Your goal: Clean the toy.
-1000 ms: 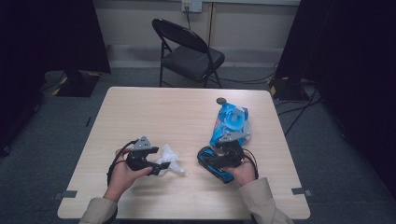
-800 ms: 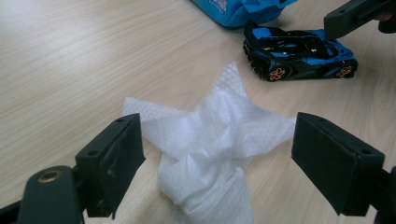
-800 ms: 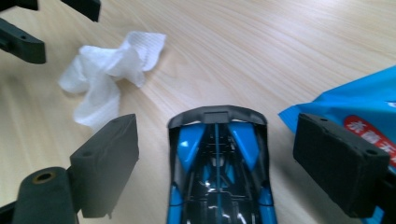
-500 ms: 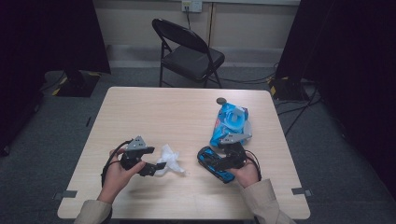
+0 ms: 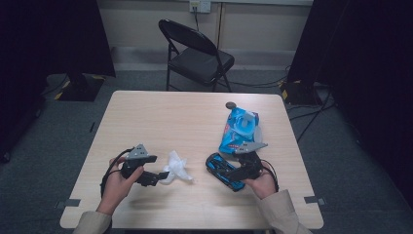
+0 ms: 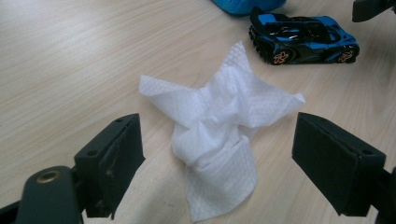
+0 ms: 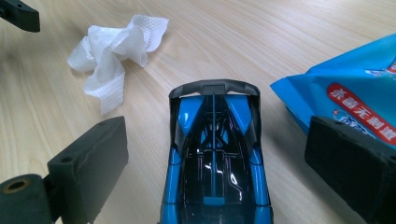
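A: Where is the wipe [image 6: 219, 135]?
B: On the table [image 5: 160, 117], between the spread jaws of the left gripper [image 6: 217, 161]; they do not touch it. It looks soft and light, so pinch the bunched middle.
A: And the car [image 7: 215, 172]?
B: Hard, slippery, it may roll. The right gripper [image 7: 217, 163] has just been opening; the car sits between its jaws, untouched. The pack [image 5: 238, 129] is close on its right; open room is to the left.

The toy car [image 7: 215, 163] is blue with black panels and a grey rear wing, the wipe [image 6: 222, 140] is white with a dotted embossed pattern, the wipes packet [image 5: 238, 129] is blue with a red label, and the counter [image 5: 160, 117] shows pale wood grain.
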`<state>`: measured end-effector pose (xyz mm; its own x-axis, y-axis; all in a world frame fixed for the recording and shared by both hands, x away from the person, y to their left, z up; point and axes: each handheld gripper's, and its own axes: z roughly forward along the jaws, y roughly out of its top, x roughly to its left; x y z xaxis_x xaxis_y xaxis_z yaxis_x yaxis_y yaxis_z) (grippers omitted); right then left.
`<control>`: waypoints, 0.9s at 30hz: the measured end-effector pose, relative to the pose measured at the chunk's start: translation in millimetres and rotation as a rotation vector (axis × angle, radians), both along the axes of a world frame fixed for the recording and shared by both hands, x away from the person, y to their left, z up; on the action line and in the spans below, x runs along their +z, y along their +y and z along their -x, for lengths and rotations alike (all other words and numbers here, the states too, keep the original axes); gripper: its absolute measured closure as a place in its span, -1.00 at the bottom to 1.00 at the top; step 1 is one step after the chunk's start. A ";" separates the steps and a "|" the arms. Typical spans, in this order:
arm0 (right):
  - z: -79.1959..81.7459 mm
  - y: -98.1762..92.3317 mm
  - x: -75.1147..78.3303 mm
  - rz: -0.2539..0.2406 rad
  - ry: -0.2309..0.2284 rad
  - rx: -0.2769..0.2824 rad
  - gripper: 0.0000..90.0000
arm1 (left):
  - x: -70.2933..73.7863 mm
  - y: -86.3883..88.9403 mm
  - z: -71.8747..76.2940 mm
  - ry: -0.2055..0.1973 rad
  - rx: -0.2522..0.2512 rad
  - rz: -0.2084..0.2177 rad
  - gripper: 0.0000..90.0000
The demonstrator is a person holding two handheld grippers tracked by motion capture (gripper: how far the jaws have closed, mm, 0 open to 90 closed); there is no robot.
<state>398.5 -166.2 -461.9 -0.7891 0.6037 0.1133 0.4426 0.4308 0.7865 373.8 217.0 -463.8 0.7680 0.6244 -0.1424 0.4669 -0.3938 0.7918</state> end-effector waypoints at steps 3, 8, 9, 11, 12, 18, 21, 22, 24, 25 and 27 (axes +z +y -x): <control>0.7 -3.2 0.0 -0.001 -0.003 -0.003 -0.87 | -0.1 1.8 0.3 0.001 -0.001 -0.007 -0.64; 2.5 -13.5 -0.5 -0.010 0.008 -0.012 -0.87 | -1.9 6.1 1.7 0.012 0.007 -0.008 -0.64; 2.7 -14.7 -0.6 -0.008 0.007 -0.016 -0.87 | -2.0 7.1 1.9 0.014 0.009 -0.010 -0.64; 3.0 -18.0 -1.0 -0.015 0.010 -0.015 -0.87 | -2.5 9.4 2.0 0.014 0.010 -0.015 -0.64; 3.2 -19.6 -1.2 -0.015 0.008 -0.017 -0.87 | -2.9 10.5 2.3 0.017 0.011 -0.016 -0.64; 4.3 -26.8 -2.8 -0.006 0.015 -0.019 -0.87 | -3.5 18.0 4.2 0.018 0.021 -0.009 -0.64; 5.3 -30.2 -2.9 -0.001 0.012 -0.021 -0.87 | -4.0 20.0 5.3 0.019 0.028 0.000 -0.64; 6.1 -32.0 -2.6 -0.004 0.011 -0.025 -0.87 | -4.5 22.7 6.3 0.022 0.030 0.001 -0.64; 7.2 -34.9 -2.0 -0.001 0.007 -0.028 -0.87 | -5.2 24.7 7.2 0.018 0.037 0.002 -0.64; 7.7 -36.6 -1.7 -0.001 0.007 -0.031 -0.87 | -5.2 25.7 7.5 0.019 0.038 0.000 -0.64; 8.6 -39.9 -1.8 -0.004 0.008 -0.036 -0.87 | -5.3 26.3 8.0 0.022 0.040 -0.001 -0.64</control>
<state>389.8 -206.1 -463.7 -0.7660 0.6312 0.1219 0.4638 0.4114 0.7846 365.9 243.3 -469.1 0.7394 0.6543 -0.1586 0.4996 -0.3752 0.7808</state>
